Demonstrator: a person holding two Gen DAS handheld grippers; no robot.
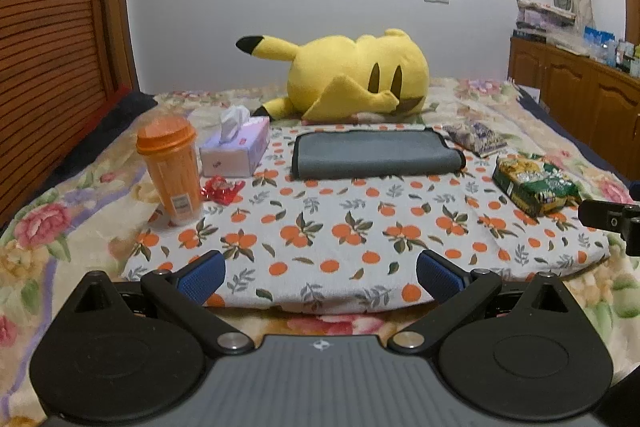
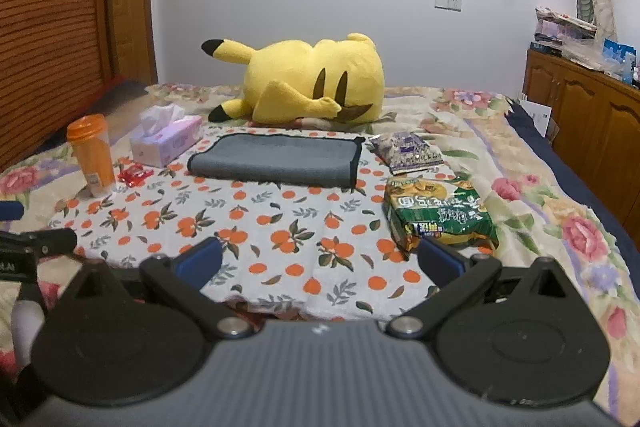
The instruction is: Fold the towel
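Observation:
A grey towel (image 1: 374, 153) with a dark edge lies folded into a flat rectangle at the far side of an orange-print cloth (image 1: 340, 227) on the bed. It also shows in the right wrist view (image 2: 276, 161). My left gripper (image 1: 320, 273) is open and empty, low over the near edge of the cloth, well short of the towel. My right gripper (image 2: 320, 263) is open and empty too, at the cloth's near edge. Each gripper shows at the edge of the other's view.
An orange tumbler (image 1: 172, 169), a tissue box (image 1: 236, 147) and a red wrapper (image 1: 222, 189) stand left of the towel. A purple packet (image 1: 478, 139) and a green snack bag (image 1: 534, 183) lie to its right. A yellow plush (image 1: 352, 77) lies behind it. Wooden cabinets (image 1: 580, 91) line the right wall.

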